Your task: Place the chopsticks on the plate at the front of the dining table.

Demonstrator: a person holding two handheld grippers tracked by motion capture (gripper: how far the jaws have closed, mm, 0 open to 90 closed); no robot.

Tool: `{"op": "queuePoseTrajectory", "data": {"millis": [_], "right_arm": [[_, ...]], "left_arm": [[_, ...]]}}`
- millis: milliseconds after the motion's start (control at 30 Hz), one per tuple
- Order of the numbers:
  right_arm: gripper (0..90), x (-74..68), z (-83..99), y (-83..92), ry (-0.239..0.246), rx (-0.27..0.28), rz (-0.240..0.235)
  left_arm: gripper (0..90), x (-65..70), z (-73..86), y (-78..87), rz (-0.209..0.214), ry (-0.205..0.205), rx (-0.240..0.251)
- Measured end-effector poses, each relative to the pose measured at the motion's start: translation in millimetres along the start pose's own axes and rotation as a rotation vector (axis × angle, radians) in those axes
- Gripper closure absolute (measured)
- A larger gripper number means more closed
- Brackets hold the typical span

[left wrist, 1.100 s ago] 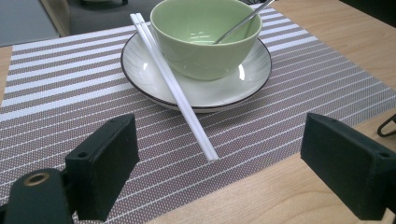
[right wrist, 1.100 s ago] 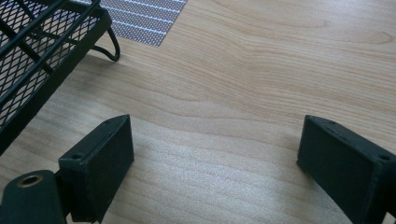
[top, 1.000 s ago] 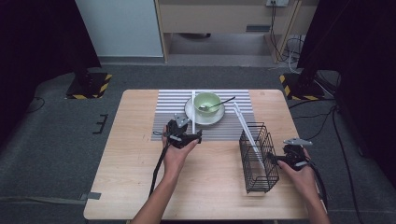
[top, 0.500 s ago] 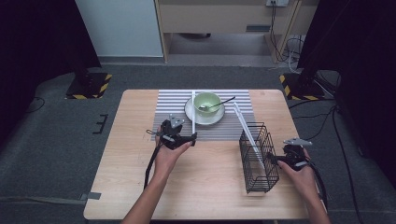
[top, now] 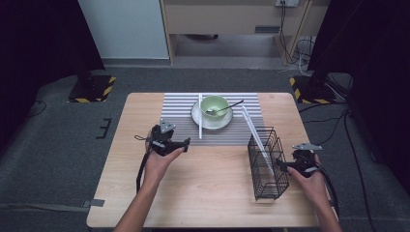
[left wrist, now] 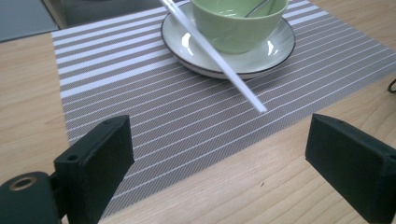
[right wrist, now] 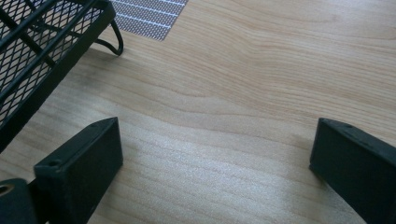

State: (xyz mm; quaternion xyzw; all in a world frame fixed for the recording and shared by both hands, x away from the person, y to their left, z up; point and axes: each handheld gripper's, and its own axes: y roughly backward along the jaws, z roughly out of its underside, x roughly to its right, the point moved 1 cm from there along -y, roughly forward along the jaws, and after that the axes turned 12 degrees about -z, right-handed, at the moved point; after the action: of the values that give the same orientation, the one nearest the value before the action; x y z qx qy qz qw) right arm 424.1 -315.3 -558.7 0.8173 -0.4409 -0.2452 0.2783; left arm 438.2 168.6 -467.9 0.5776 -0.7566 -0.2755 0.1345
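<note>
Left gripper (top: 186, 141) fingers wide apart, right gripper (top: 283, 165) fingers just opened wider

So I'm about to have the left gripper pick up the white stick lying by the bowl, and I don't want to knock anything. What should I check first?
1. Left gripper jaws open and empty: ok.
2. White stick in sight ahead of the jaws, near end free on the striped mat: ok.
3. Stick clear of the dishes: not ok, it lies across the rim of the plate beside the green bowl.
4. Spoon resting in the bowl, could be jolted: cannot tell how steady.
5. Right gripper open, empty, over bare table beside the wire basket: ok.
</note>
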Motion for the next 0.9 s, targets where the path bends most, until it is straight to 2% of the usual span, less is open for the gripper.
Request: {"op": "queuePoseTrajectory", "data": {"millis": [633, 900], "right_arm": [[0.6, -0.4, 0.4, 0.1, -0.001, -0.004, -0.005], [0.7, -0.4, 0.4, 0.2, -0.001, -0.004, -0.005]], "left_arm": [[6.6, -38.4, 28.1, 15.6, -0.036, 0.036, -0.020], [6.8, -48.7, 39.8, 17.0, -0.053, 0.045, -0.039]]}}
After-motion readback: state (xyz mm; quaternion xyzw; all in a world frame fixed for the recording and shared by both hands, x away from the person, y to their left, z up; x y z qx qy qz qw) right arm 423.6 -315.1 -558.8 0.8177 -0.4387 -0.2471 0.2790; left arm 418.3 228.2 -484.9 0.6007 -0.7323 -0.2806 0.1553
